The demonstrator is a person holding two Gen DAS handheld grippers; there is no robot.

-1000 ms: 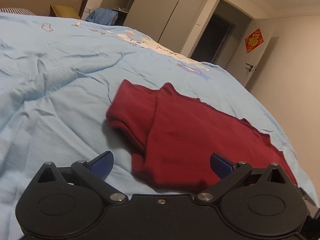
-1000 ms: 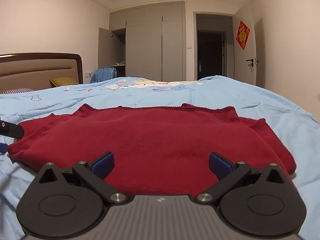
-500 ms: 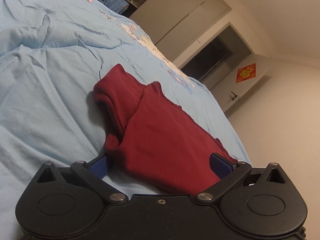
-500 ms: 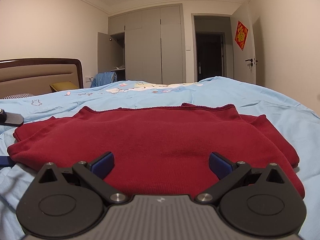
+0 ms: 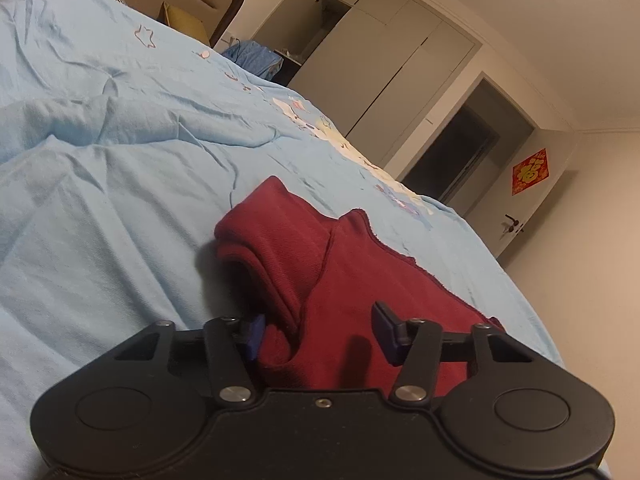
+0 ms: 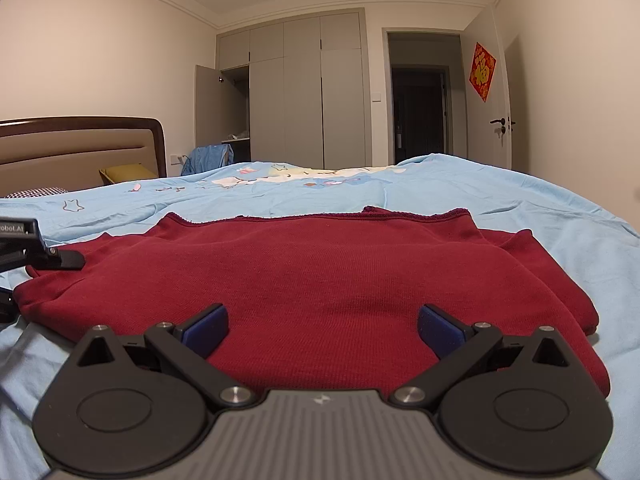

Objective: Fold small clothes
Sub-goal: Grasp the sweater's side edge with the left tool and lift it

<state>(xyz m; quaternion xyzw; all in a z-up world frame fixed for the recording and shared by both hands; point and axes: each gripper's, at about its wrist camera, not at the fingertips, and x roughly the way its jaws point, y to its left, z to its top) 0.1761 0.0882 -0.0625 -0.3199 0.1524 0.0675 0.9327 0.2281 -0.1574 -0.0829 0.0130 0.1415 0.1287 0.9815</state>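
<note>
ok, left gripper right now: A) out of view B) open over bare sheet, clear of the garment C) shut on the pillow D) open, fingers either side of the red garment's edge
D: the left gripper is open, its blue pads either side of the near edge of the red garment on the blue sheet.

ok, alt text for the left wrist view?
A dark red knit garment, its sleeve folded over, lies on a wrinkled light blue bedsheet. The left gripper straddles its near edge, jaws partly closed.

Lt blue bedsheet (image 6: 500, 196), grey wardrobe (image 6: 304, 92), headboard (image 6: 80, 144), red door decor (image 6: 482, 70)
</note>
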